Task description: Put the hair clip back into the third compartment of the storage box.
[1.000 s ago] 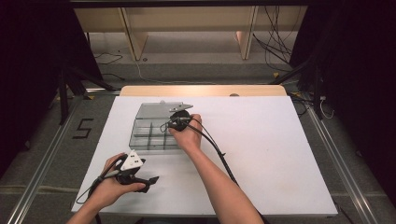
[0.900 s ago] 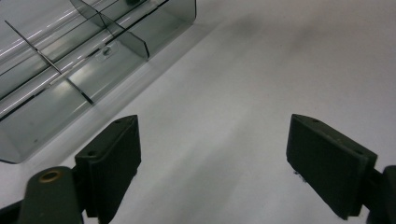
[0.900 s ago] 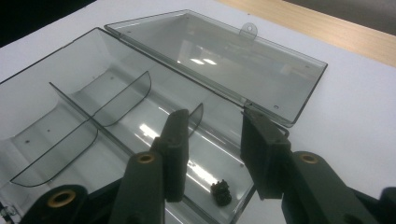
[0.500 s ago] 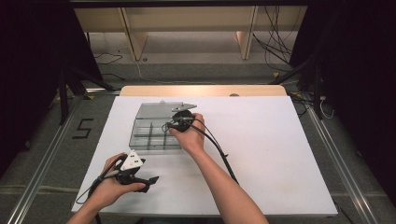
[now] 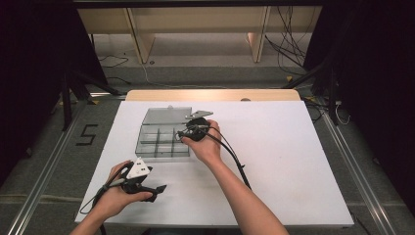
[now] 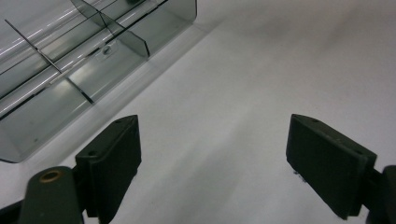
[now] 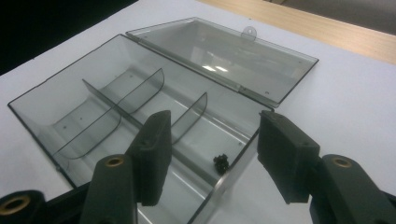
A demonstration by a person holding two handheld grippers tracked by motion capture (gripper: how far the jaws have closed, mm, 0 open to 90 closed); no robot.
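The left gripper (image 5: 157, 189) rests low on the white table (image 5: 293, 161), held in the person's left hand (image 5: 115, 198); its jaws stand wide apart with nothing between them, and its own view has only bare tabletop ahead, with the near wall of the clear divided box (image 6: 70, 70) off to its upper left. Further right, the right gripper (image 5: 185, 133) hangs over the box's right-hand edge, its jaws parted to a middling gap and gripping nothing. Seen along those jaws, the box (image 7: 121, 107) lies open, its lid (image 7: 224, 58) folded flat on the table beyond. A small dark part (image 7: 221, 162), too small to identify, sits in the corner compartment just ahead of the right gripper and between its two pads, close against the box's side wall. The step in hand looks like a pick from that compartment, or a release just made there; I cannot tell which. If a pick, the next move calls for lowering the tips straight down without catching the thin wall, then closing gently on the part.
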